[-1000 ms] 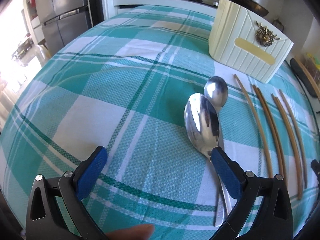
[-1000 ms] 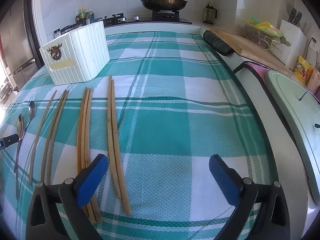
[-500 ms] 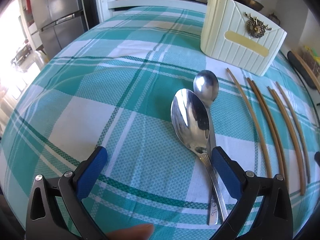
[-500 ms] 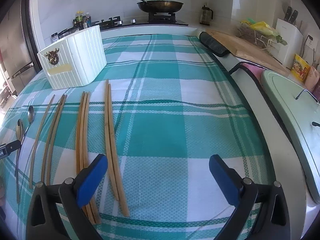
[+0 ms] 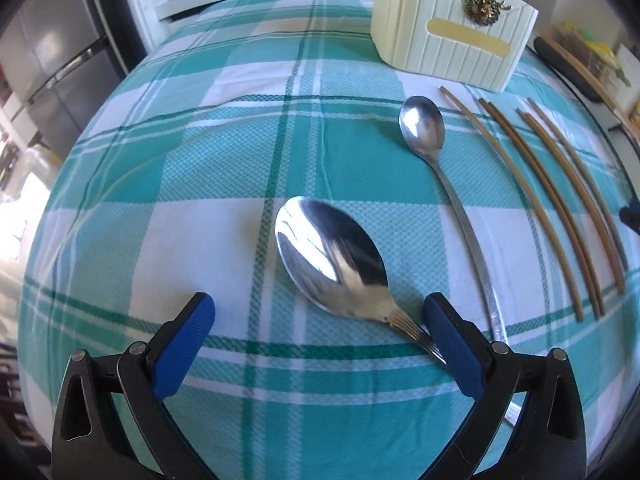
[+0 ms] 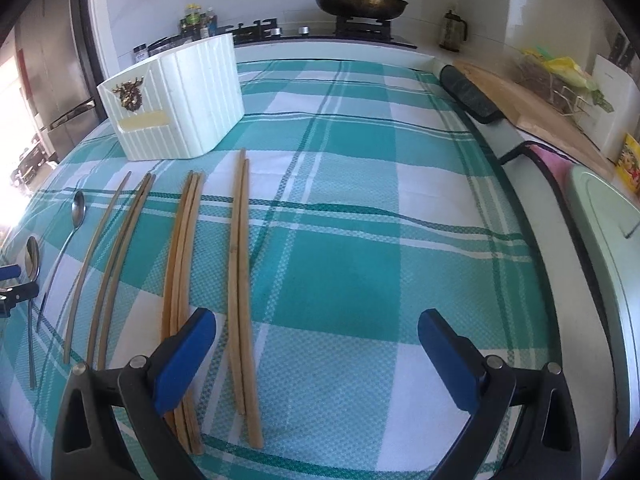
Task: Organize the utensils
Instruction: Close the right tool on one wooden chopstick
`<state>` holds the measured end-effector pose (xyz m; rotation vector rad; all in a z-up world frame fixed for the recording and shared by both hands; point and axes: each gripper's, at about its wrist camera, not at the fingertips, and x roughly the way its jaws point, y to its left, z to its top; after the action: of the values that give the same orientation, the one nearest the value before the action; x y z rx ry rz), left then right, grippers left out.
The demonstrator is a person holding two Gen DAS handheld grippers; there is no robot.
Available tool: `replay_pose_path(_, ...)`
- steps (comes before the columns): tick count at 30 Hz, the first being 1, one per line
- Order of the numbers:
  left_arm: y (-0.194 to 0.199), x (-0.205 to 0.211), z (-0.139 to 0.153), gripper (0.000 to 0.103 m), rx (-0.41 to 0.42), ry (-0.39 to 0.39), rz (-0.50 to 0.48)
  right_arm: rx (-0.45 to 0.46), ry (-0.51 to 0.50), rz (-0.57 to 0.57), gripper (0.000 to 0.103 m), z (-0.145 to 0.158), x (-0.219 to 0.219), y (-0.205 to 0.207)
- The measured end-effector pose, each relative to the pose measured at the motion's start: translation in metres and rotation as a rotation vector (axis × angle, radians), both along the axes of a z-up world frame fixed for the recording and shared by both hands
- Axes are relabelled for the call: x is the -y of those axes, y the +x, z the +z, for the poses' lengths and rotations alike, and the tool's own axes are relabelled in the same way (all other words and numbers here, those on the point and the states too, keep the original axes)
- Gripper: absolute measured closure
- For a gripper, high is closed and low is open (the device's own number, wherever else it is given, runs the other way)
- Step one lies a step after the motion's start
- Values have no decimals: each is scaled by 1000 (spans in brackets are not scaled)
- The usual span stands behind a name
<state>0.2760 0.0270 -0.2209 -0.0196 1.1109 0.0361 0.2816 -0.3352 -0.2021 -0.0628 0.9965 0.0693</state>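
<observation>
My left gripper [image 5: 319,316] is open, low over the checked tablecloth, with the bowl of a large steel spoon [image 5: 332,256] between its blue fingertips. The spoon's handle runs under the right finger [image 5: 452,336]. A smaller long-handled spoon [image 5: 424,128] lies to the right, then several bamboo chopsticks [image 5: 552,200]. A cream ribbed utensil holder [image 5: 452,28] stands at the back. My right gripper [image 6: 316,334] is open and empty above the near ends of the chopsticks [image 6: 240,264]. The holder [image 6: 176,96] and both spoons [image 6: 78,208] show at its left.
The left gripper's tip [image 6: 16,280] shows at the left edge of the right wrist view. A stove with a lidded pan [image 6: 360,0] stands behind the table. A chopping board [image 6: 520,96] and a green lidded appliance [image 6: 612,216] sit at the right. A fridge [image 5: 52,64] stands left.
My left gripper has moved forward and right, so the large spoon's bowl now lies between its fingers. The right gripper has shifted slightly; the chopsticks lie as before.
</observation>
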Motion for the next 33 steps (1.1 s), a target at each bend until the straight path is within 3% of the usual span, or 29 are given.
replay_pose_path(3,8,-3,-1,0,17,5,-49,-45,16,47,25,-4,-6,9)
replay_pose_path(5,15,-2,-2,0,34,8,-84,-69,4,66,47,-9,-10,13)
replay_pose_path(9,38,1,-3,0,69,3,-110,-92,7,98,54,-8,-15,15)
replay_pose_path(14,56,7,0,1,72,17,-78,-156,-14,139,54,-7,-20,18)
replay_pose_path(16,47,4,8,1,83,5,-40,-178,-14,170,59,-7,-24,18)
replay_pose_path(17,40,1,12,1,90,-14,-24,-189,0,182,70,-8,-24,18)
replay_pose_path(18,31,-2,17,1,98,-33,1,-203,13,186,74,-10,-25,19)
replay_pose_path(23,-8,-9,17,1,83,-92,176,-172,76,159,77,-11,-16,22)
replay_pose_path(25,-15,2,8,1,60,-103,197,-163,106,147,77,-10,-13,23)
replay_pose_path(27,-20,16,-2,1,26,-62,214,-153,106,144,77,-11,-14,24)
replay_pose_path(28,-24,25,-4,0,27,12,208,-148,98,147,76,-11,-15,23)
replay_pose_path(33,-48,21,0,0,24,49,84,-138,60,147,75,-11,-18,20)
